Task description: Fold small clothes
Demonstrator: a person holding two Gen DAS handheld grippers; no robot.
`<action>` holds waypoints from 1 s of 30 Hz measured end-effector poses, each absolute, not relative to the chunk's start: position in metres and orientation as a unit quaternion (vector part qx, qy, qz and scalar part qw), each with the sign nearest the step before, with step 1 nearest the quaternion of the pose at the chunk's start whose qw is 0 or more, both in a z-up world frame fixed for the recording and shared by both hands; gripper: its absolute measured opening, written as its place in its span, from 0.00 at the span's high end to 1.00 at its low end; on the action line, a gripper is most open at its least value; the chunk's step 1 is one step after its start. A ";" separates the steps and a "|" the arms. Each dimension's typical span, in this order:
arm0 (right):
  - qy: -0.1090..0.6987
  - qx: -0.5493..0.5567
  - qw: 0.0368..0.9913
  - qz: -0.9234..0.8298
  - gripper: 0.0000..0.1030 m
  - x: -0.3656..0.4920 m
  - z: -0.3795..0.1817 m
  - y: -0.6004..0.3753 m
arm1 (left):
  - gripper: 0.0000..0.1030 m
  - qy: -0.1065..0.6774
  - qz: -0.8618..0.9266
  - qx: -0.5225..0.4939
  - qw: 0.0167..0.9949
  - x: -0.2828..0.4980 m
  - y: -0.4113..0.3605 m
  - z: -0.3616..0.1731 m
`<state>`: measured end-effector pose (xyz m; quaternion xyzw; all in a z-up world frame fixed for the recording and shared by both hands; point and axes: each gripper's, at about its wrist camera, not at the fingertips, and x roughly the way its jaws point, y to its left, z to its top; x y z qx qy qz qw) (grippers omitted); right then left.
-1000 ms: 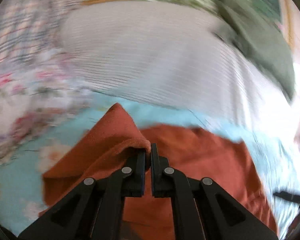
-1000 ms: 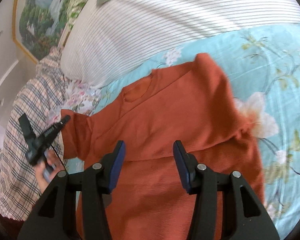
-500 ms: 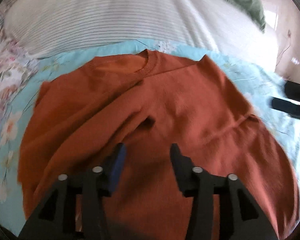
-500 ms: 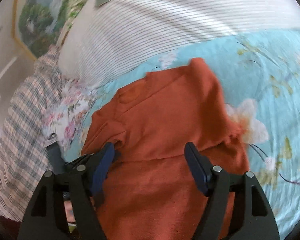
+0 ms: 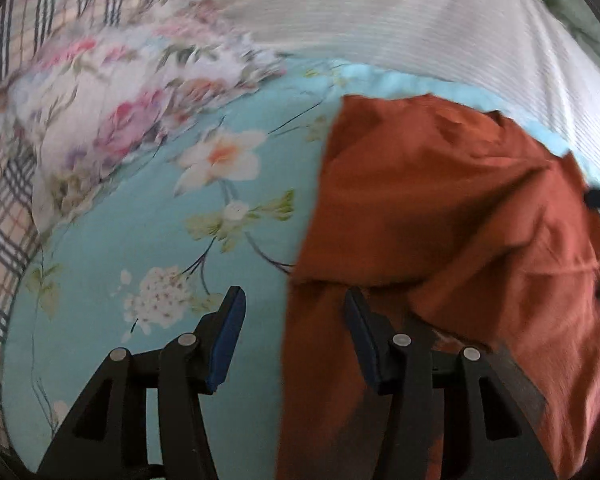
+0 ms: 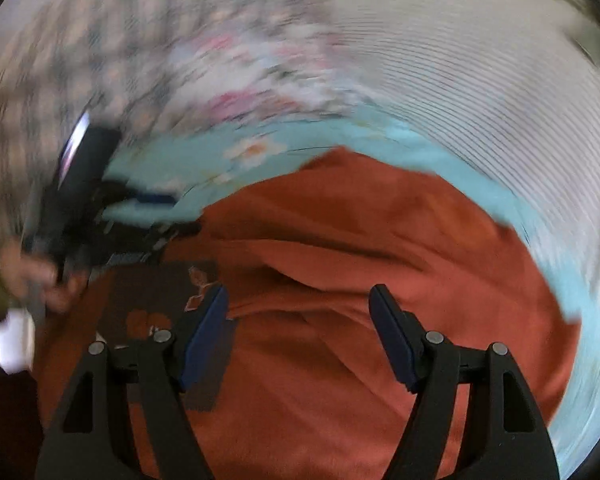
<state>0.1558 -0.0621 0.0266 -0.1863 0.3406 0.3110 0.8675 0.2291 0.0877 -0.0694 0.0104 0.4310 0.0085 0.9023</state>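
A rust-orange shirt (image 5: 440, 208) lies on the light blue floral bedsheet (image 5: 148, 248), with its sleeve folded in over the body. My left gripper (image 5: 294, 312) is open and empty, straddling the shirt's left edge low over the bed. In the blurred right wrist view the same shirt (image 6: 360, 280) fills the middle. My right gripper (image 6: 298, 320) is open and empty just above its front part. The left gripper (image 6: 140, 216) shows at that view's left, held by a hand.
A white striped pillow (image 5: 400, 28) lies behind the shirt. A pink floral pillow (image 5: 120, 92) and a plaid cloth (image 5: 4, 216) lie at the left. Bare sheet lies left of the shirt.
My left gripper let go of the sleeve it held, opened, and swung left to the shirt's edge. My right gripper opened wider and moved quickly; its view is now blurred.
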 end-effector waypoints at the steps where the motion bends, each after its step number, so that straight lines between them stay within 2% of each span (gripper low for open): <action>1: 0.345 -0.202 0.856 0.327 0.29 0.156 0.021 -0.052 | 0.50 0.434 0.011 0.004 0.901 0.233 0.089 -0.071; 6: 0.363 -0.311 0.807 0.346 0.29 0.155 -0.034 -0.009 | 0.50 0.427 0.002 -0.001 0.904 0.237 0.092 -0.071; 8: 0.364 -0.341 0.803 0.326 0.33 0.159 -0.052 -0.003 | 0.50 0.429 0.002 0.005 0.903 0.243 0.090 -0.073; 9: 0.359 -0.327 0.813 0.321 0.41 0.163 -0.055 -0.005 | 0.50 0.432 0.003 0.006 0.902 0.247 0.090 -0.074; 10: 0.363 -0.293 0.822 0.325 0.72 0.167 -0.051 -0.011 | 0.50 0.435 0.005 0.005 0.901 0.249 0.091 -0.075; 11: 0.374 -0.253 0.832 0.323 0.93 0.175 -0.047 -0.019 | 0.50 0.436 0.007 0.003 0.900 0.252 0.092 -0.075; 16: 0.335 -0.008 0.896 0.290 0.93 0.178 0.014 -0.102 | 0.50 0.431 0.016 0.008 0.902 0.254 0.087 -0.071; 19: 0.297 0.154 0.916 0.222 0.93 0.174 0.044 -0.187 | 0.50 0.430 0.018 0.012 0.903 0.255 0.078 -0.070; 22: 0.279 0.283 0.909 0.126 0.93 0.164 0.039 -0.272 | 0.50 0.438 0.027 0.033 0.898 0.256 0.069 -0.075; 25: 0.301 0.321 0.897 0.046 0.93 0.163 0.016 -0.321 | 0.50 0.441 0.032 0.051 0.896 0.258 0.063 -0.080; 26: 0.311 0.335 0.889 0.037 0.93 0.164 0.006 -0.333 | 0.47 0.444 0.038 0.047 0.894 0.259 0.066 -0.082; 30: 0.328 0.364 0.871 0.015 0.94 0.160 -0.018 -0.356 | 0.47 0.452 0.051 -0.012 0.891 0.262 0.089 -0.080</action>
